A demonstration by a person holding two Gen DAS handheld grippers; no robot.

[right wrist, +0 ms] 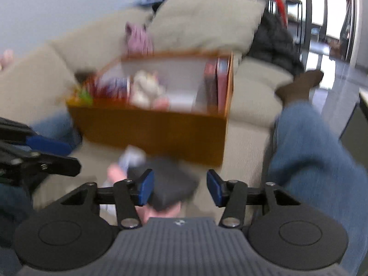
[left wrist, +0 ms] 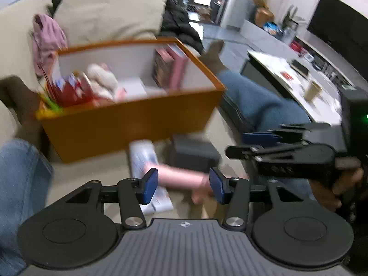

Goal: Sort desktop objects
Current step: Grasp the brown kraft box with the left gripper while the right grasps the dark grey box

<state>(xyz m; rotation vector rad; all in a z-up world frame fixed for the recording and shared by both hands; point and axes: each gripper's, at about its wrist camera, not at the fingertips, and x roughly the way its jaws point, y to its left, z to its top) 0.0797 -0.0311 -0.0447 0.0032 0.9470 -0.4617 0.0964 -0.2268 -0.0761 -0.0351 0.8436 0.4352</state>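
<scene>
An orange box [left wrist: 128, 126] [right wrist: 149, 128] with a white inside stands on the beige sofa; it holds books, a pale plush toy [left wrist: 101, 78] and red packets. In front of it lie a pink tube [left wrist: 181, 179], a white-and-blue packet [left wrist: 145, 156] and a dark grey case [left wrist: 195, 154] [right wrist: 170, 184]. My left gripper [left wrist: 184, 185] is open above the pink tube, pads clear of it. My right gripper [right wrist: 179, 188] hovers open over the dark case, with a gap at the right pad. Each gripper shows at the edge of the other's view. Both views are blurred.
A person's legs in blue jeans [left wrist: 257, 101] [right wrist: 317, 156] lie on both sides of the box. Beige cushions [left wrist: 110, 9], a pink cloth [left wrist: 46, 39] and a black jacket [left wrist: 179, 23] are behind it. A low table [left wrist: 299, 80] with a paper cup [left wrist: 311, 90] stands right.
</scene>
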